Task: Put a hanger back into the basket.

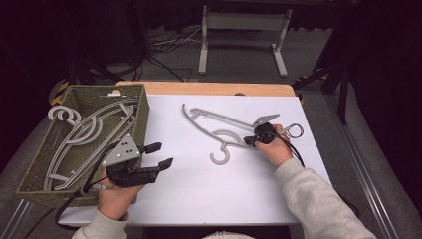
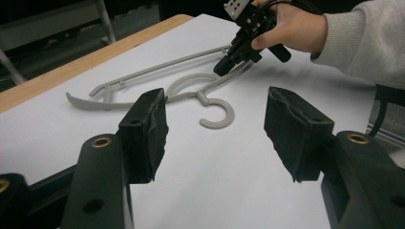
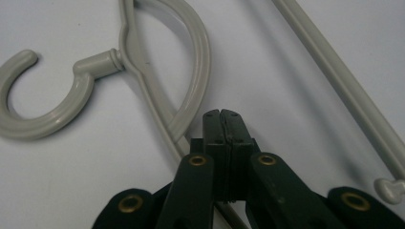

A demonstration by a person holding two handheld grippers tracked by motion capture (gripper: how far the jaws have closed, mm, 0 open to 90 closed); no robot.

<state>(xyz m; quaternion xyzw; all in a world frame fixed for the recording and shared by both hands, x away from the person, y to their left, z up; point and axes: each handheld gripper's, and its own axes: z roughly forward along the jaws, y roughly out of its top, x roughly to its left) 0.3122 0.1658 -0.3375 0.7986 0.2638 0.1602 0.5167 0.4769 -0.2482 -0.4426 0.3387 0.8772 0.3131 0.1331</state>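
Right gripper (image 1: 255,141), held in the person's right hand (image 1: 272,148), lay low over the white tabletop (image 1: 209,199) with its jaws pressed together on a thin arm of the grey hanger (image 1: 219,130). In the right gripper view the rod of the hanger (image 3: 186,100) ran under the closed pads and came out again below them, so the grip was on the arm next to the looped neck; hook (image 3: 33,109) sat to the upper left, and the hanger's long straight bar (image 3: 344,90) crossed at right. Seen from the left gripper view, the right gripper (image 2: 228,66) touched down on the hanger (image 2: 157,76) just behind its neck loop, w/ the hook (image 2: 220,114) pointing toward the camera.

Left gripper (image 1: 158,155) was in the left hand (image 1: 117,196), near the front-left part of the tabletop, just beside the basket (image 1: 144,114). Its jaws stood wide apart w/ nothing between them; the left gripper view showed both black pads (image 2: 149,129) well clear of the sheet and apart from the hanger. Grey three-cornered plate (image 1: 122,151) sat on top of it.

Hanger lay flat at mid-tabletop, hook toward the person, long side toward the far edge. Woven green basket at far left held several more grey hangers (image 1: 84,134); one hook (image 1: 62,114) hung over its left rim.
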